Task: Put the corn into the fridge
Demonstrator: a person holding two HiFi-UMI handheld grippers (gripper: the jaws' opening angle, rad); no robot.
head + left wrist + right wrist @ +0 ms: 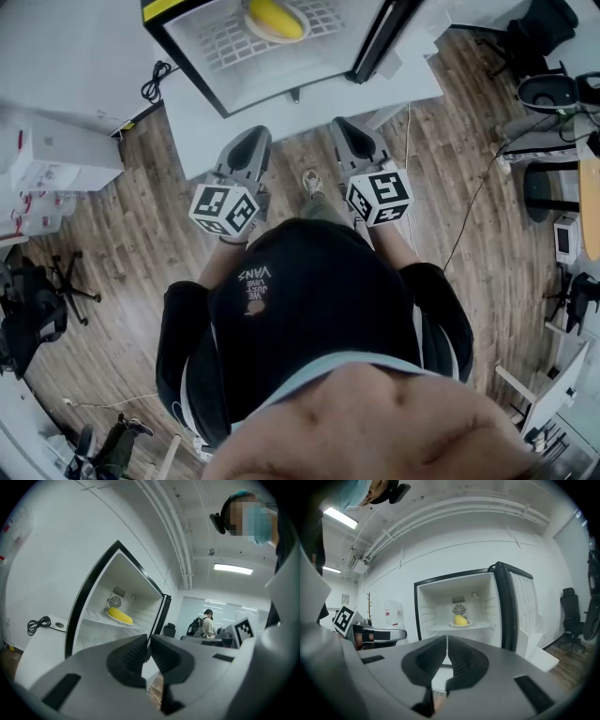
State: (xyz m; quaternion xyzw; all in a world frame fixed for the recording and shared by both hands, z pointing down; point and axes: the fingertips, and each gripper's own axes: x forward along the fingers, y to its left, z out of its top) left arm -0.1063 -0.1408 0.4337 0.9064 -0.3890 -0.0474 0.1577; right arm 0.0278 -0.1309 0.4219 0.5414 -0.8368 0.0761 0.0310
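Left gripper (pixel 149 643): fingers pressed together, empty, facing open fridge (pixel 436 606). Right gripper (pixel 446 645): same, holding nothing. Corn (pixel 461 619) on plate (pixel 256 29) inside fridge.

The open fridge (pixel 440 604) is viewed steeply downward from the head and faced level, from nearby, in both gripper views.

Black long-sleeved top (pixel 309 319) with small white print, pale trim at the neck, light shoe (pixel 310 182), smooth grey left gripper (pixel 256 133) and right gripper (pixel 341 124), each bearing a black-and-white marker cube (pixel 225 208).
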